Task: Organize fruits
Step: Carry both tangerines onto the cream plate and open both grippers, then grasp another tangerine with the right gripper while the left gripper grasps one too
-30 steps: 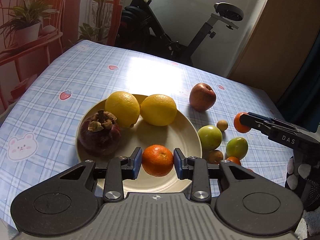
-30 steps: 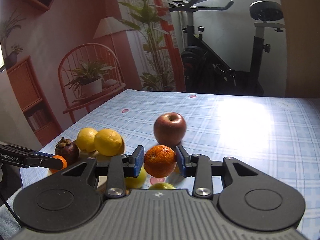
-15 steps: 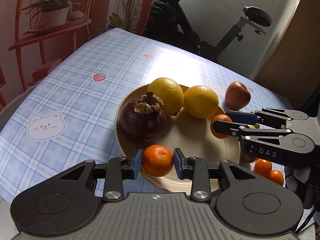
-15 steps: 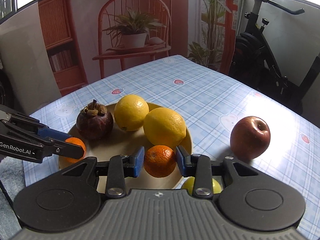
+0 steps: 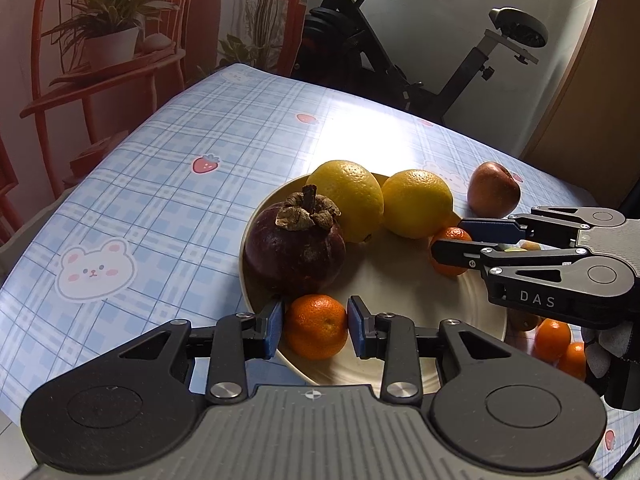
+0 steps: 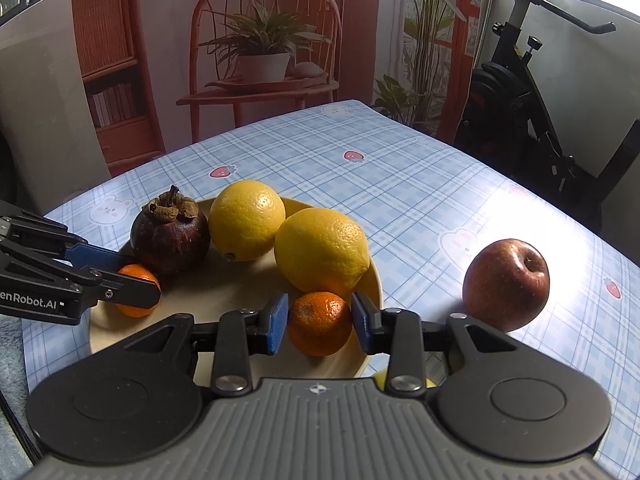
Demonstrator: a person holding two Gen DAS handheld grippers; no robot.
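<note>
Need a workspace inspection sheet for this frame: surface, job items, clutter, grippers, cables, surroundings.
Surface: table under a blue plaid cloth with bear and strawberry prints.
Job's things: cream plate holding a mangosteen and two lemons; red apple on the cloth beside the plate; more small fruit past the plate's far side, partly hidden.
Clutter: nothing seen.
Grippers: left gripper shut on a mandarin over the plate's rim; right gripper shut on a second mandarin near the lemons.
Cables: nothing seen.
Surroundings: exercise bike, potted plant on a red rack, bookshelf.
</note>
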